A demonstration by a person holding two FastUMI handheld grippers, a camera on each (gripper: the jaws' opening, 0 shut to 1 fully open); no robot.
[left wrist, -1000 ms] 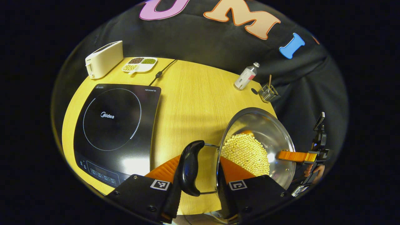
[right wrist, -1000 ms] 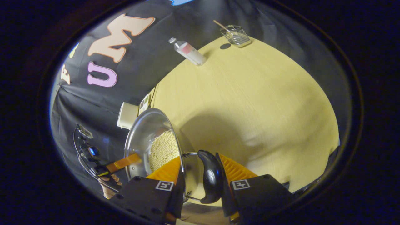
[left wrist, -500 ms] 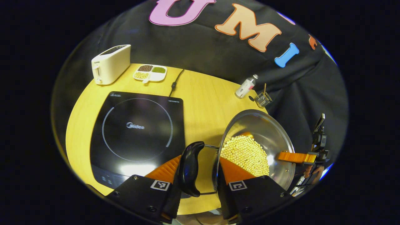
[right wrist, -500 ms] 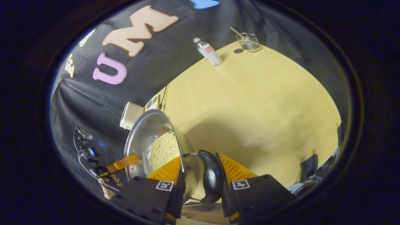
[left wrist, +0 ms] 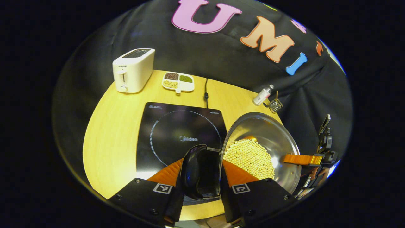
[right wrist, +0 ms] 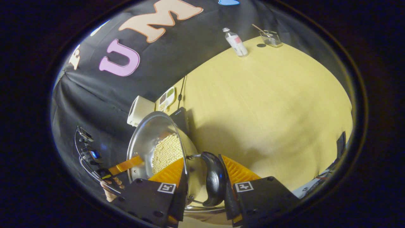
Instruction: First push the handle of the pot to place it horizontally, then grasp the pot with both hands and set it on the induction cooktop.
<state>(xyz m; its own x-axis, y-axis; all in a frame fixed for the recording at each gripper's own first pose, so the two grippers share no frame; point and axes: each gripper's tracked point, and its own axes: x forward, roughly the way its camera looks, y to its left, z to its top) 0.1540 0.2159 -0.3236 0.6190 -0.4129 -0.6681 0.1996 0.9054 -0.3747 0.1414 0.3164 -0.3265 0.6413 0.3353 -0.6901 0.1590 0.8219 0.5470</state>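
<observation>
So the pot (left wrist: 262,148) was up off the table (left wrist: 110,139), carried between the two grippers, one on each side handle. In the left gripper view, the left gripper (left wrist: 200,177) had its fingers closed in on the black handle (left wrist: 193,171) on that side, with one finger on the outside and the other right against the pot's wall. Looked like a proper pinch to me. The pot had a heap of pale yellow beans (left wrist: 250,156) in the bottom and shiny steel walls.

Across the pot you could see the right gripper (left wrist: 303,159) at the far rim, with a bit of the person's hand (left wrist: 318,173) behind it.

The right gripper view was the mirror of that: the right gripper (right wrist: 202,180) had its fingers squeezed around the other black handle (right wrist: 214,180), and the left gripper (right wrist: 123,165) poked in at the opposite rim, with a hand (right wrist: 110,186) holding it.

The pot sat over the right edge of the cooktop (left wrist: 177,133), partly overlapping it in the left gripper view. I couldn't tell how high above it was. The cooktop itself lay roughly mid-table.

Along the back edge of the table there was a white toaster (left wrist: 133,69), a little divided dish (left wrist: 177,81) of grains, and the cooktop's cord (left wrist: 206,90). Off at the far right corner stood a small bottle (left wrist: 262,95) and a glass (left wrist: 275,105) with a stick in it, close together.
</observation>
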